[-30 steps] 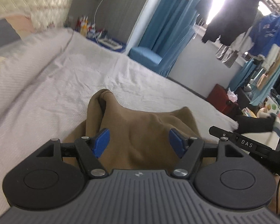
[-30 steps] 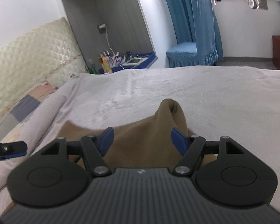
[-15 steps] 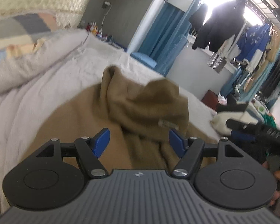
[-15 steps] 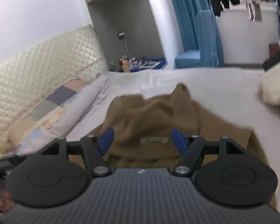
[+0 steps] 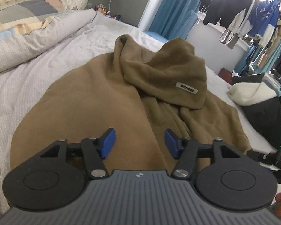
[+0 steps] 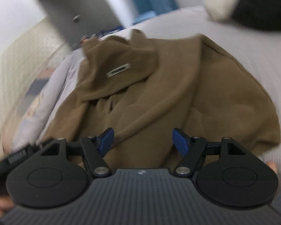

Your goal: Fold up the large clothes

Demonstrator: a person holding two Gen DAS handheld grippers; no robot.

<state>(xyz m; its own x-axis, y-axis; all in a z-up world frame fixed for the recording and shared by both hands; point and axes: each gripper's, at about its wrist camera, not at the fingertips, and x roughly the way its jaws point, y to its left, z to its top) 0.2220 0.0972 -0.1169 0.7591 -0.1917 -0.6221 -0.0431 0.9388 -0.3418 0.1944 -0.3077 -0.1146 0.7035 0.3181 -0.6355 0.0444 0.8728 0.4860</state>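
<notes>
The left tongs (image 5: pixel 138 142) stand part open just over the near half of the brown hoodie (image 5: pixel 95 101); their jaws have just been closing, with cloth below the gap but nothing pinched by the blue pads (image 5: pixel 107 143). The right tongs (image 6: pixel 143 141) are wider apart, having just been opening, above a long fold of the same hoodie (image 6: pixel 224 101), holding nothing as far as the blurred view allows. The garment lies spread on the bed (image 5: pixel 52 56), its hood (image 5: pixel 164 71) flopped over the upper part, white label (image 5: pixel 187 88) showing. I judge the garment is laid out and the fold proper not yet begun. Next, each pair of tongs needs an edge or corner to pinch. Both tongs point forward and downward across the cloth, the right one tilted to one side.
</notes>
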